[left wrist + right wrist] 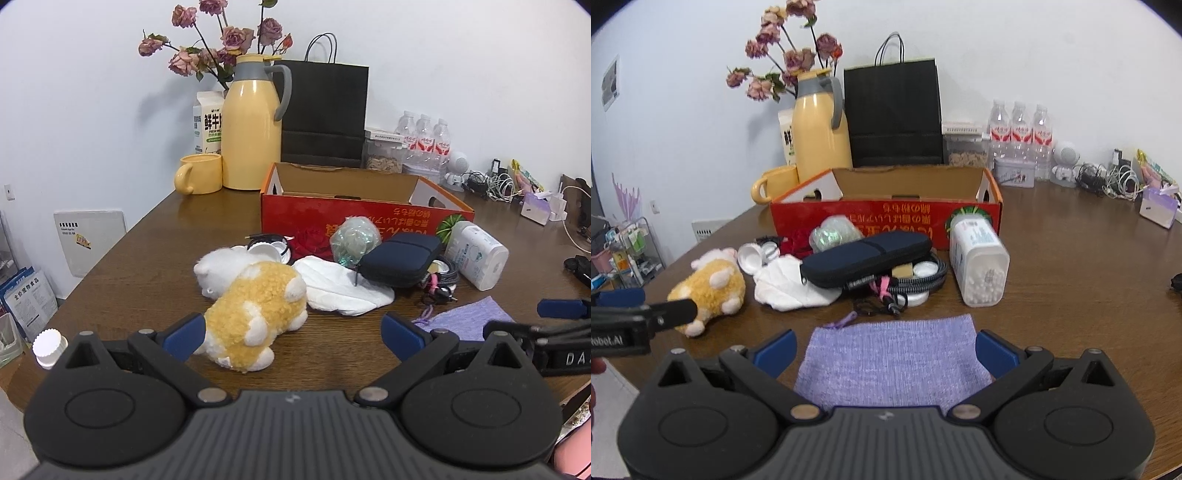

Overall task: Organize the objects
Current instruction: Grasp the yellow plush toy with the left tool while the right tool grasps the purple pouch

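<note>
While the red box (886,218) at the table's (1089,266) far edge looks empty, nothing seems sorted: case (866,256), cotton swab jar (979,266), plush toy (255,314) and purple cloth (892,362) lie before it near wide-open, empty left gripper (291,334) and right gripper (884,350)

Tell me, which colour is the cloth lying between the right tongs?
Light purple knit cloth, clearest in the right wrist view.

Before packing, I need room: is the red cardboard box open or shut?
Open: the red cardboard box shows its brown inner walls, top uncovered.
</note>
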Demonstrator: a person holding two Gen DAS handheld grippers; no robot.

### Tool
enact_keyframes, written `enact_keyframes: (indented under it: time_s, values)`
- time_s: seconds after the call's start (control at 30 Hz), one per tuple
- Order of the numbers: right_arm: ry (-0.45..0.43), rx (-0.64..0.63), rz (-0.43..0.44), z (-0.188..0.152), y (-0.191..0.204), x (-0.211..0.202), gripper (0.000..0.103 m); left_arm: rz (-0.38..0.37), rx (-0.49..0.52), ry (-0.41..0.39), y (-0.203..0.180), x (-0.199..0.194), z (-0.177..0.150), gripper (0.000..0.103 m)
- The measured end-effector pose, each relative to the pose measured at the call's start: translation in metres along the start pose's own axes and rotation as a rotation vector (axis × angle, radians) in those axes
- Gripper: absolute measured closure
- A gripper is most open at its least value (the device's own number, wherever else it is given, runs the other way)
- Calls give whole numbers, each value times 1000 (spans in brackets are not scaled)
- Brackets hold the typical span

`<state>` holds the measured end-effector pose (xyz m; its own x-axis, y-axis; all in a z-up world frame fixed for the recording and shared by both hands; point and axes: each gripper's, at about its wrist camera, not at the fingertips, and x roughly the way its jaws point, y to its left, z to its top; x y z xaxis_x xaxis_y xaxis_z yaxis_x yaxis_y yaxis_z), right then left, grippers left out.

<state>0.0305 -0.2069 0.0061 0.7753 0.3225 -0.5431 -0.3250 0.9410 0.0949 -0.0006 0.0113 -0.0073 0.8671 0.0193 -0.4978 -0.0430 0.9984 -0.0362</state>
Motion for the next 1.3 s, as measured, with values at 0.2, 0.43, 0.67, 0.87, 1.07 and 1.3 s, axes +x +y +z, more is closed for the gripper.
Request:
enact_keyframes:
  time_s: [0.2, 0.43, 0.67, 0.87, 1.07, 1.3]
  values:
    - [63, -21, 0, -7, 0, 25, 0, 27, -15, 25, 14, 20, 3, 0]
    - [103, -35, -12, -13, -4, 50, 0, 36, 15, 47, 28, 51, 8, 0]
    - [78, -76, -18, -14, -2, 56, 0, 2, 12, 106, 34, 80, 2, 0]
    - [61, -84, 2, -16, -5, 54, 1, -45, 12, 109, 34, 81, -6, 33]
    - [37, -95, 25, -20, -3, 47, 20, -53, 41, 89, 28, 73, -11, 51]
    - [3, -77, 29, -24, -9, 35, 73, -59, 36, 69, 26, 60, -16, 51]
